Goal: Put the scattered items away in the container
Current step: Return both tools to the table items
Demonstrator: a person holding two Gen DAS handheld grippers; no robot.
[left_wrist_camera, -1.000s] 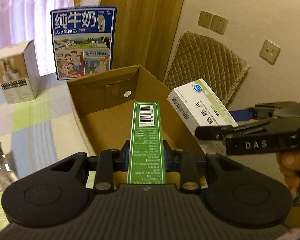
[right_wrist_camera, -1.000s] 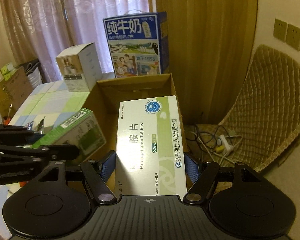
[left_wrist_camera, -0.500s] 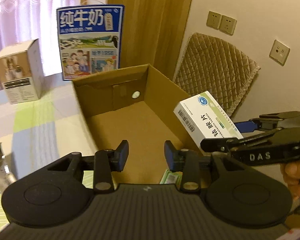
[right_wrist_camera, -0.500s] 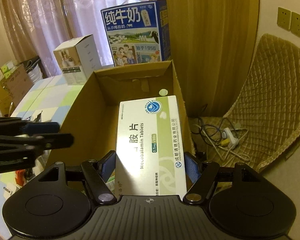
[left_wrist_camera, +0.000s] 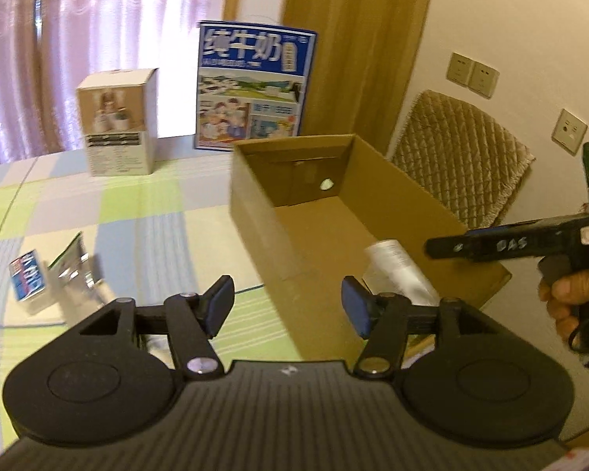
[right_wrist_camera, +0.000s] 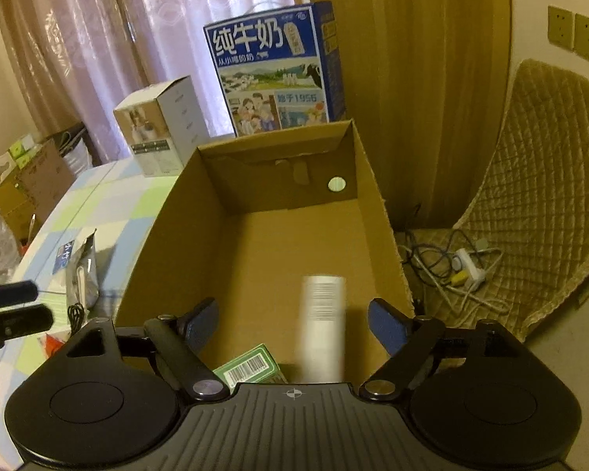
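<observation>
The cardboard box is seen open-topped ahead of both grippers, and two items are already inside it: a green carton lies on the floor at the near end, and a white tablet box, blurred and apparently falling, is caught just at 1 o'clock from it. The right gripper hangs over the near end of the box with its jaws standing wide apart and just opened further, nothing pressed between them. The left gripper is likewise spread and has just been opening, with nothing between its jaws; it points at the near left wall of the box and the checked tablecloth. Still out on the cloth, at about 9 o'clock from the left gripper, a small blue packet and a silvery foil pouch are seen touching or nearly so. Both are judged light. The pouch is probably soft, crinkly and slippery, so it is best pinched across a flat sealed edge rather than its bulging middle, where it could buckle or slide out. The blue packet looks stiffer and is better taken across its narrow sides. A moderate squeeze should serve, since neither looks fragile, though thin card is easily dented.
</observation>
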